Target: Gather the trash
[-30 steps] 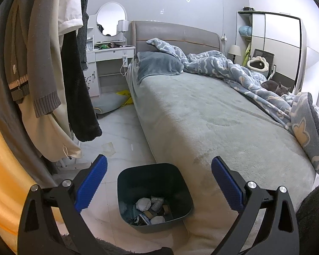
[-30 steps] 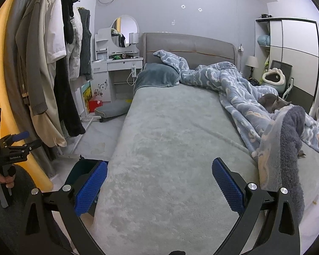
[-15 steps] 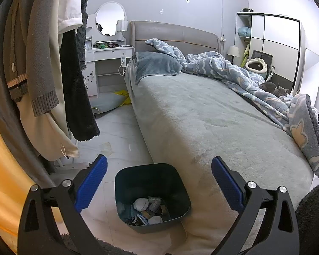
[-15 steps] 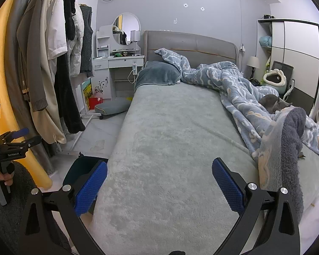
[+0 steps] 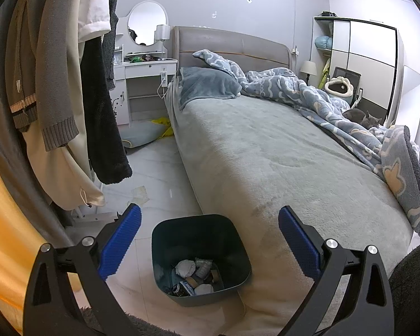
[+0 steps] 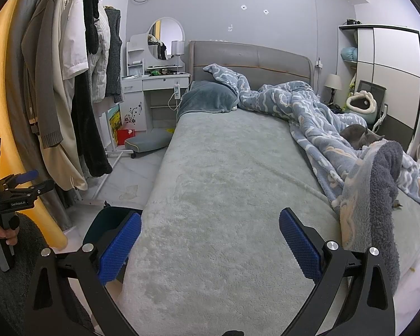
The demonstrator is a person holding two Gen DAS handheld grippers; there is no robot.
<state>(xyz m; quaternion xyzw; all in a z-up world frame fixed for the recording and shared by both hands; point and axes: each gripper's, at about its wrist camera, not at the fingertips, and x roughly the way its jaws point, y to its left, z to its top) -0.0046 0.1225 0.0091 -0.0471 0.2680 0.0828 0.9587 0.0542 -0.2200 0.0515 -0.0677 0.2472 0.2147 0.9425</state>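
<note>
Seen only from the left wrist: crumpled tissues (image 5: 185, 268) inside one dark trash bin (image 5: 200, 254) beside the bed (image 5: 266, 162). From the right wrist: bin rim (image 6: 109, 224) only. Left gripper (image 5: 209, 242) and right gripper (image 6: 210, 242) fingers spread wide, empty.

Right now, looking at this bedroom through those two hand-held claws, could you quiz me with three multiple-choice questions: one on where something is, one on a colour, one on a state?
1. Where does the trash bin stand?
A. On the floor against the foot corner of the bed
B. On the dressing table
C. On top of the blanket

2. What colour are the pads of the left gripper?
A. Red
B. Blue
C. White

3. What state is the right gripper in?
A. Shut on a tissue
B. Shut on nothing
C. Open and holding nothing

Answers:
1 A: the left wrist view shows the dark bin on the pale floor, touching the mattress corner.
2 B: both pads show textured blue.
3 C: its jaws stand wide apart with only the grey bedcover seen between them.
</note>
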